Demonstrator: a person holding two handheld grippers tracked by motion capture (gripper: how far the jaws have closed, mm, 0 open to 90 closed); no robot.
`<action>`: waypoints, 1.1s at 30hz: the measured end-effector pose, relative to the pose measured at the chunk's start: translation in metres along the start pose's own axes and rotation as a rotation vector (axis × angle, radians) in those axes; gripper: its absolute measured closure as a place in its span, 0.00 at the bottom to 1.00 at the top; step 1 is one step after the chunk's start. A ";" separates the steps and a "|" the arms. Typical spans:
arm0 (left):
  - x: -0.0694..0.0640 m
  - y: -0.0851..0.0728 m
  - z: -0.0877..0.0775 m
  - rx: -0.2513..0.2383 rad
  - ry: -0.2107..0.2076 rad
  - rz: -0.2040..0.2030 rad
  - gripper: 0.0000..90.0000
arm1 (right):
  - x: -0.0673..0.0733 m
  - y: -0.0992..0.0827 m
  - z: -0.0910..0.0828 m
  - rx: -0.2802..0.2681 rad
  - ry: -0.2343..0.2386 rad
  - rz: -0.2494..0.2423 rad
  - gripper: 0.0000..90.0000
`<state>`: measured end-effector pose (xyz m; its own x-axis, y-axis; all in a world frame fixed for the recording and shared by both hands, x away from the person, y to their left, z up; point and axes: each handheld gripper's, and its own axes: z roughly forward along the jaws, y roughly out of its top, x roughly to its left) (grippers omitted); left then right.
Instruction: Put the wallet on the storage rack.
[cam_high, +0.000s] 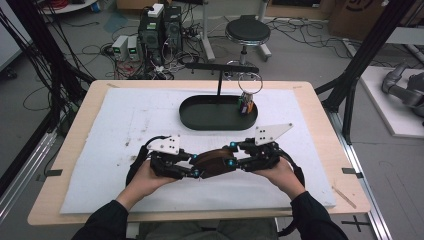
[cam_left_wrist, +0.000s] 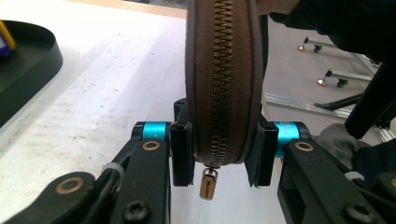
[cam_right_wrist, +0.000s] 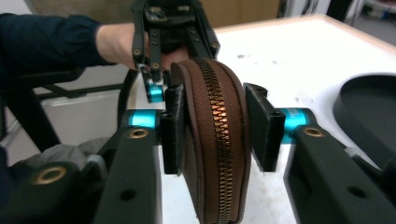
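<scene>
We hold the soft brown zip pouch (cam_high: 214, 162) by its ends: left tongs (cam_left_wrist: 219, 154) clamped, right tongs (cam_right_wrist: 215, 133) loose around it.

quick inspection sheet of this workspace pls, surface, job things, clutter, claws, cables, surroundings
surface: wooden table under a white mat, mat lightly smudged
job's things: brown zip pouch held off the mat between both claws, zip closed, pull hanging at the left end
clutter: black oval tray with small coloured items and a key ring on a stand
grippers: left claw pads pressing the pouch; right claw, left pad touching, right pad with a gap
cables: one trails from each claw
surroundings: stool, computer towers, floor cables
</scene>
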<state>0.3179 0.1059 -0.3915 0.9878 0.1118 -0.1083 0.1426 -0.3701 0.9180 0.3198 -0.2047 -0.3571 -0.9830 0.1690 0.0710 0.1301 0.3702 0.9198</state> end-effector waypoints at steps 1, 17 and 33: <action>0.001 -0.001 -0.002 -0.033 0.001 -0.004 0.73 | 0.000 -0.001 0.000 -0.016 0.000 -0.003 0.73; 0.005 -0.004 -0.015 -0.252 -0.030 -0.042 0.74 | 0.001 -0.004 -0.004 -0.136 -0.013 0.058 0.69; 0.004 0.001 -0.019 -0.229 -0.031 -0.046 0.68 | -0.002 -0.008 -0.008 -0.034 0.007 0.032 0.77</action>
<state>0.3212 0.1234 -0.3835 0.9825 0.0943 -0.1607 0.1733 -0.1456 0.9740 0.3196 -0.2150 -0.3621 -0.9793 0.1738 0.1036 0.1574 0.3331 0.9296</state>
